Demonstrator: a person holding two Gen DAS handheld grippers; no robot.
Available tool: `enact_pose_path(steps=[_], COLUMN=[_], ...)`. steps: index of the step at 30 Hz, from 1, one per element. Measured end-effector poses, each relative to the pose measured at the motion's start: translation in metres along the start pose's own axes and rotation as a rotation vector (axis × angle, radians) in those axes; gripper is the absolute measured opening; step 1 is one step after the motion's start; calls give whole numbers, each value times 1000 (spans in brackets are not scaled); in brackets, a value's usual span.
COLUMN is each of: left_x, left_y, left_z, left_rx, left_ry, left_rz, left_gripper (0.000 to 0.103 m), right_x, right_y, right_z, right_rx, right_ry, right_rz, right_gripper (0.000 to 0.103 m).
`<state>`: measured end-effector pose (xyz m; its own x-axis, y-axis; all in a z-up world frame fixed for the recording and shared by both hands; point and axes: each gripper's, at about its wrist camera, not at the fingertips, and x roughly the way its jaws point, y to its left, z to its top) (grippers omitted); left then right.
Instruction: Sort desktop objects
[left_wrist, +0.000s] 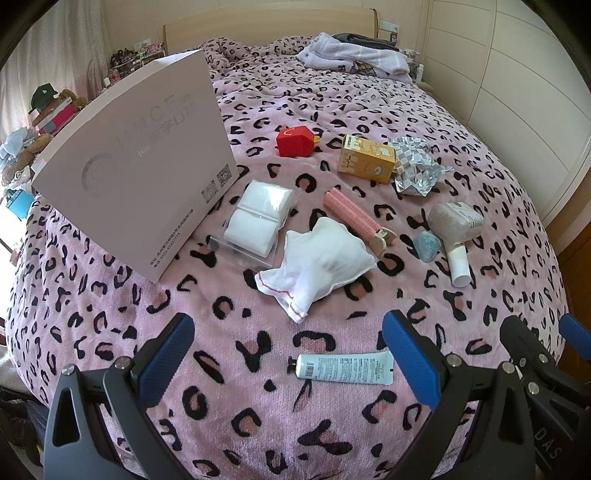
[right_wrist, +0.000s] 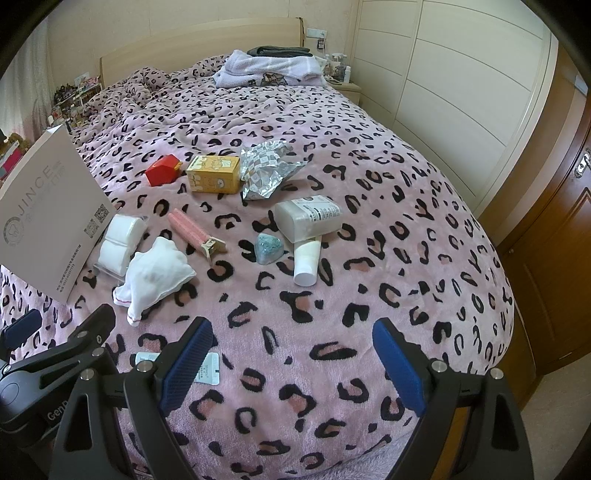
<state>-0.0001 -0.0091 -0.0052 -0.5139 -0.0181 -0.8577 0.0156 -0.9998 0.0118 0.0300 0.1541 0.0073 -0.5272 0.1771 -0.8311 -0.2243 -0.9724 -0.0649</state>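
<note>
Loose objects lie on a pink leopard-print bed. A pale blue tube (left_wrist: 341, 367) lies between the fingers of my open left gripper (left_wrist: 288, 365), below them. Farther off lie a white cloth pouch (left_wrist: 319, 260), a clear bag of white pads (left_wrist: 258, 218), a pink roller (left_wrist: 352, 212), a red box (left_wrist: 295, 141), a yellow box (left_wrist: 365, 158), a silver foil bag (left_wrist: 417, 166), a blue lump (left_wrist: 426, 245), a jar (left_wrist: 456, 219) and a white tube (left_wrist: 460, 267). My right gripper (right_wrist: 293, 363) is open and empty over the blanket; the white tube (right_wrist: 307, 260) lies ahead.
A large pink flat box (left_wrist: 144, 166) stands tilted at the left of the bed. Folded towels (left_wrist: 354, 55) lie near the headboard. Cream wardrobe doors (right_wrist: 443, 74) run along the right, a brown door (right_wrist: 554, 258) beyond. Cluttered shelves (left_wrist: 33, 129) stand at the left.
</note>
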Motion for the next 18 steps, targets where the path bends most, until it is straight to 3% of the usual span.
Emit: enact_pose_path(steps=[18], left_x=[1], left_y=[-2], left_z=[1], left_rx=[3], left_ry=[0], left_rz=[3], left_gripper=[103], right_x=[1], right_y=[0], right_z=[-1], right_rx=[2], right_ry=[3], right_rz=[3], right_gripper=[91])
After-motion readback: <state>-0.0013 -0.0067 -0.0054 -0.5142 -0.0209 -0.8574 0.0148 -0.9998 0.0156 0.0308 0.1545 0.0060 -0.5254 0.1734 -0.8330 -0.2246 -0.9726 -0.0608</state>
